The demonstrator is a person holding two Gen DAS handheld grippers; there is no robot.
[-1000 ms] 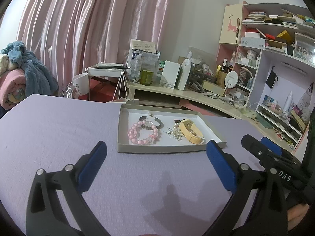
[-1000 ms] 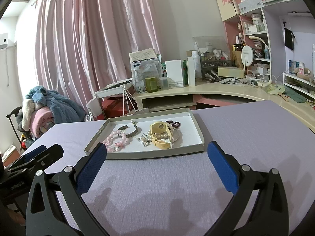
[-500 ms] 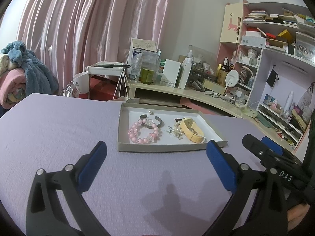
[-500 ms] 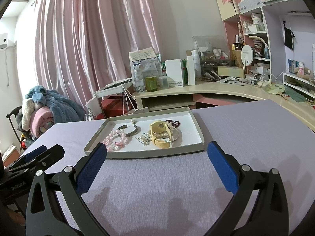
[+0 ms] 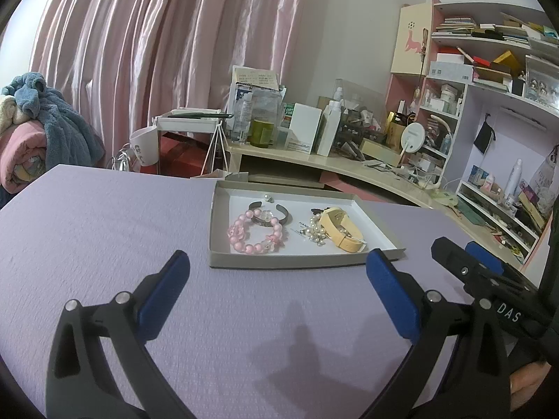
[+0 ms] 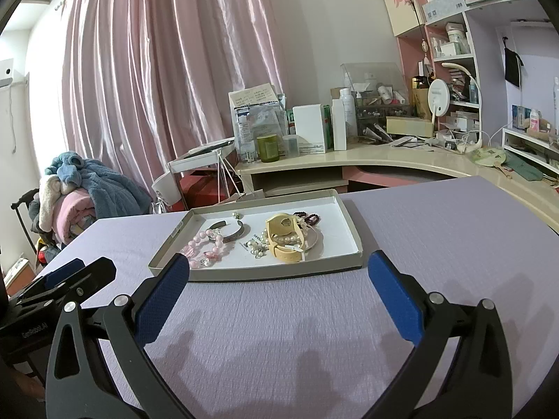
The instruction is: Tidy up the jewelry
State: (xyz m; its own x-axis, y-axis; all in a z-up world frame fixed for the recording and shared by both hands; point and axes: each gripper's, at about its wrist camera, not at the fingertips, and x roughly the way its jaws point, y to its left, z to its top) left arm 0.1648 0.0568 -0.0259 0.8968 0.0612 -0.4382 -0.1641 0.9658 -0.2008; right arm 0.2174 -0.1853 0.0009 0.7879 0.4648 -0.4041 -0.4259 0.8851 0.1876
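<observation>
Lilac cloth is covering the table [image 5: 87, 230], and we are holding both grippers low over it, short of the tray [image 5: 304, 263]. Our left gripper [image 5: 276, 289] is sitting spread wide, blue pads [image 5: 164, 293] well apart, gripping nothing. Our right gripper [image 6: 277, 288] is likewise splayed and empty, its pads [image 6: 394, 296] framing the tray's near wall in the right wrist view. The tray [image 6: 353, 223] is lying flat near mid-table, holding all the jewelry: a pink bead bracelet [image 5: 255, 234] at its left, a dark cuff [image 5: 269, 211] just behind and touching it, a small pearl [image 5: 267, 197] near the far wall, a pearl tangle [image 5: 316, 232] in the middle, and a yellow strap [image 5: 340, 228] on the right beside it. Dark beads [image 6: 307, 217] are lying behind the strap [image 6: 283, 232]. A cluttered desk [image 6: 384, 164] is standing beyond the table.
</observation>
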